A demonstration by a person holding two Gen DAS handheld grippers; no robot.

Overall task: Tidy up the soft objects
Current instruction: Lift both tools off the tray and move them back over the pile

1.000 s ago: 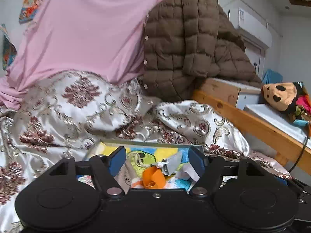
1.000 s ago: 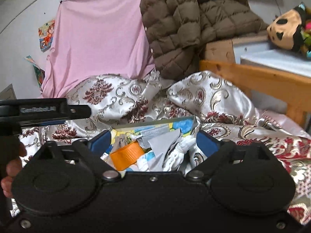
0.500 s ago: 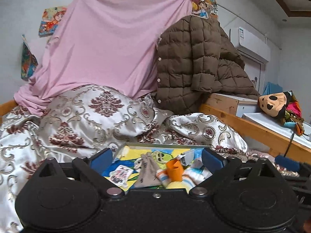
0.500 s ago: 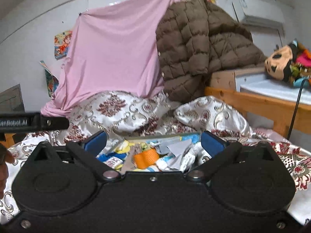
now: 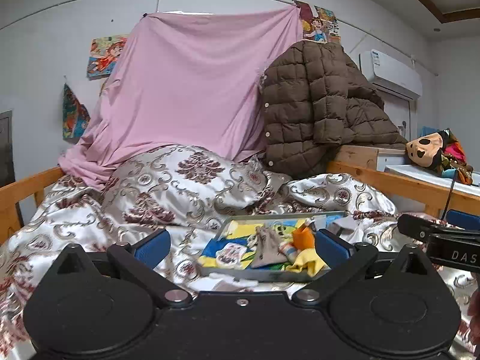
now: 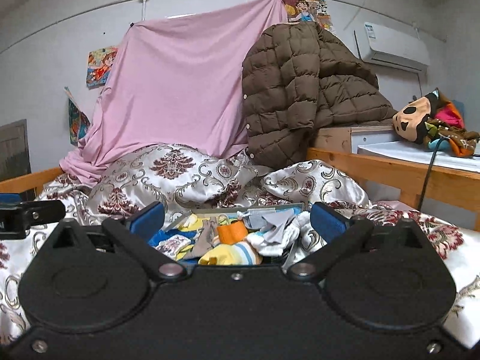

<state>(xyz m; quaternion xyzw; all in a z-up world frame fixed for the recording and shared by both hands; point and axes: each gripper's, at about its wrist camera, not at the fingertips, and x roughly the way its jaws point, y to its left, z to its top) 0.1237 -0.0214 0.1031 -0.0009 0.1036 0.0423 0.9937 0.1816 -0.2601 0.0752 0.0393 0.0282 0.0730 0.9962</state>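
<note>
On a bed draped in a silver-and-maroon patterned quilt (image 5: 168, 186), a shallow tray (image 5: 264, 274) is sitting heaped with small soft items: an orange piece (image 5: 303, 235), a yellow sock (image 5: 306, 259), a grey-brown pouch (image 5: 267, 246) and white socks (image 6: 279, 237). The left gripper (image 5: 241, 244) is hovering just short of the tray, its blue-padded jaws having just been opening to full width with nothing gripped between them. The right gripper (image 6: 237, 223) is likewise standing wide open and empty, the tray's pile lying just ahead of it, its jaws also having just been opening. Behind the bed, a pink sheet (image 5: 192, 90) is hanging from a wall rail beside a brown quilted jacket (image 5: 315, 105), which is slumping over a wooden unit. A plush toy (image 5: 426, 148) is lying on the white surface at the right.
</note>
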